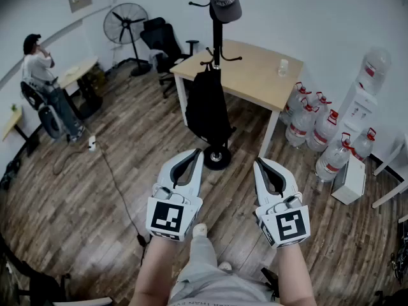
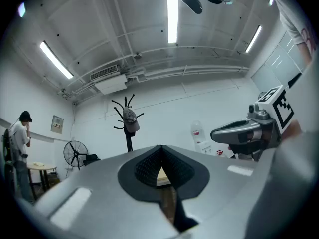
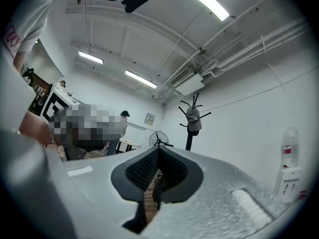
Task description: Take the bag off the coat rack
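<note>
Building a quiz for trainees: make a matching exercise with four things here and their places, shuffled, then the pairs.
1 bag
2 cap
3 clear cup
4 fan

A on the table
B atop the coat rack
C beside the office chair
D hanging from the rack's lower hooks

Pairs: 1-D, 2-B, 3-A, 4-C.

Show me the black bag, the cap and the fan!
black bag (image 1: 207, 109), head view, middle of its body.
cap (image 1: 223, 2), head view, on its crown.
fan (image 1: 125, 23), head view, on its round cage.
</note>
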`<state>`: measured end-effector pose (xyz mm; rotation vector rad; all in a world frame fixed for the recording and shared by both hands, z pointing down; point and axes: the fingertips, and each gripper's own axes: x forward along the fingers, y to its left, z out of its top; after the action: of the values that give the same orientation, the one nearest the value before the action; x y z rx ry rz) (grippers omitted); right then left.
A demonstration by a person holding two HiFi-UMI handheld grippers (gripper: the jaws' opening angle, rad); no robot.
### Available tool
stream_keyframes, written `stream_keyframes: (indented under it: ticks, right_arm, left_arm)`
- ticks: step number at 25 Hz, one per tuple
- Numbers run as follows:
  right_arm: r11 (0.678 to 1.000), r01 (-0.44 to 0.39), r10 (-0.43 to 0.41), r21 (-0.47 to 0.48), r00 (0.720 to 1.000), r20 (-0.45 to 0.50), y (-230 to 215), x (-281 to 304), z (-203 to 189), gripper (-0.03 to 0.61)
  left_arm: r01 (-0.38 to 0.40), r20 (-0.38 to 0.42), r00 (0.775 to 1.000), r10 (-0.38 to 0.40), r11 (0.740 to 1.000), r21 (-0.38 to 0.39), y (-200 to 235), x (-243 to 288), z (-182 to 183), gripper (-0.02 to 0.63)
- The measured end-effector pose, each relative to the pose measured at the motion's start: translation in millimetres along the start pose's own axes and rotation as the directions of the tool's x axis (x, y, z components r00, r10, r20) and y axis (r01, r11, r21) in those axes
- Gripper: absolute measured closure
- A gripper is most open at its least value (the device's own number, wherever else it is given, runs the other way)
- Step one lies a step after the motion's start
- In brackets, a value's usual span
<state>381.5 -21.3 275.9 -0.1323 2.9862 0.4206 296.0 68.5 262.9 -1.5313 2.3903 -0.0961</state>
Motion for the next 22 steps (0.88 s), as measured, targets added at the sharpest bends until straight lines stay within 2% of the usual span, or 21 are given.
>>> stream_keyframes:
  ticks: [3,7,12,22]
  right_arm:
    - [1.000,-0.010,0.010,-0.005,1.000,-0.015,-1,11,-4,0.577]
    - [1.000,0.006,-0.006,-0.011,1.000,-0.010,-7,27,-8,0.577]
    - [1.000,0.010,-0.010,-0.009,1.000,-0.016,-15,58,-18,0.577]
    - [1.000,-0.007,0.006,-0.023,0.999,-0.047,-40,173,-39,0.576]
  left_arm:
    - [-0.019,-0.029,0.999,0.019,1.000,-0.008,11,5,-9,0.598]
    - [-0.012,-0.008,1.000,0.012,1.000,-0.015,23,17,-14,0.598]
    - [-0.014,-0.035,0.999,0.013,0.999,-0.033,46,39,-33,0.598]
    - [0.003,-0.041,0.999,-0.006,0.998,-0.068,128,123,-67,0.598]
